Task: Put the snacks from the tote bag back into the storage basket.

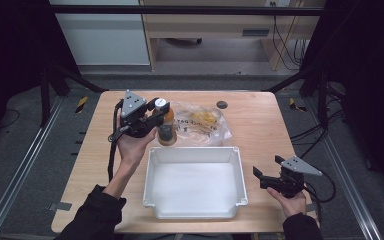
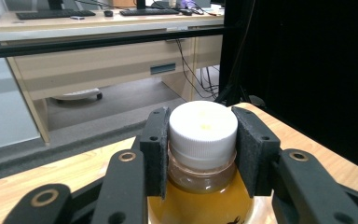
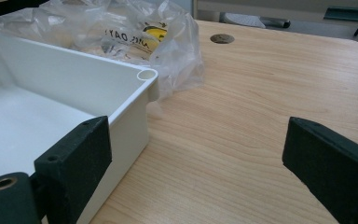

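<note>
Beyond the wooden table (image 1: 260, 130), grey floor and a pale desk fill the room. On it, a white tray (image 1: 195, 150) sits near the front edge, with bare wood to its right. Behind lies a plastic bag (image 1: 205, 125). The left gripper (image 1: 155, 112) clamps the orange bottle (image 1: 166, 131) just past the tray's far rim; the right gripper (image 1: 267, 172) gapes empty.

Office-like lab, desk (image 2: 98, 60), keyboards (image 2: 51, 14), black camera frame (image 1: 180, 10)

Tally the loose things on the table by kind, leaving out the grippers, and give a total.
Bottle with white cap and orange-yellow contents: 1
White plastic bin: 1
Clear plastic bag with printed lettering: 1
Total: 3
</note>
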Demonstrator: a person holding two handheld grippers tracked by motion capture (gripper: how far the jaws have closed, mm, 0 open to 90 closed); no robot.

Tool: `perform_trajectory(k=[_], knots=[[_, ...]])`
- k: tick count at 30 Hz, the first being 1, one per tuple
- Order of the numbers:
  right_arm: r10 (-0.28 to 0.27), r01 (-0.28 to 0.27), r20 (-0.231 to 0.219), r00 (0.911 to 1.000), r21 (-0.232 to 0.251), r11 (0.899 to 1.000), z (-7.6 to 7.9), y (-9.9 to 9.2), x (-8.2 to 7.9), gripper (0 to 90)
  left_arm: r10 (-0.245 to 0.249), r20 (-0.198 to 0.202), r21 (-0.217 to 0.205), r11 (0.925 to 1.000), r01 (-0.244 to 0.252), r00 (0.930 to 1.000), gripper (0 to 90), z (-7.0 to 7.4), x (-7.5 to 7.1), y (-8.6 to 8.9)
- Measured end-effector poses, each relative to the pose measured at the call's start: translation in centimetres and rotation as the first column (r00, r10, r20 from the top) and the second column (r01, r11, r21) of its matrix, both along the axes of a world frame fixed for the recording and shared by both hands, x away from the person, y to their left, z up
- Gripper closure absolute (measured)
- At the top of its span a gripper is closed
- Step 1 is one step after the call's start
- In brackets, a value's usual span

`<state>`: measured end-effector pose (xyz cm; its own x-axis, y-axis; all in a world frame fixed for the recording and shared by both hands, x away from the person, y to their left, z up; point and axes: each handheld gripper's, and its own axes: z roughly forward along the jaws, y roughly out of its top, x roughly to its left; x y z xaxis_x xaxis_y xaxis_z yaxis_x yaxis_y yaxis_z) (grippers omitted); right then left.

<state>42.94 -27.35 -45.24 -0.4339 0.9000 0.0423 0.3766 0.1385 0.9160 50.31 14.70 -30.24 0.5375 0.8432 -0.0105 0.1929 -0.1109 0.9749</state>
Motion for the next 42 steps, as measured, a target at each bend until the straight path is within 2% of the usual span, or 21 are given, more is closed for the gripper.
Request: perform_trajectory(k=[17, 23, 42], knots=[[-0.002, 0.002, -0.001, 1.0000, 0.002, 1.000, 0.0, -0.1, -0.1, 8.3, -0.051, -0.004, 0.010, 0.9986, 0.051, 0.9987, 58.8, -1.4, -2.6, -0.4], [-0.006, 0.006, 0.003, 1.0000, 0.004, 1.000, 0.0, -0.2, -0.1, 8.3, -0.074, -0.019, 0.021, 0.9970, 0.075, 0.9970, 58.8, -2.5, -3.7, -0.6], [-0.007, 0.007, 0.005, 1.0000, 0.004, 1.000, 0.1, -0.2, -0.2, 8.5, -0.085, -0.065, 0.060, 0.9942, 0.089, 0.9942, 58.8, -5.6, -5.1, -0.9]])
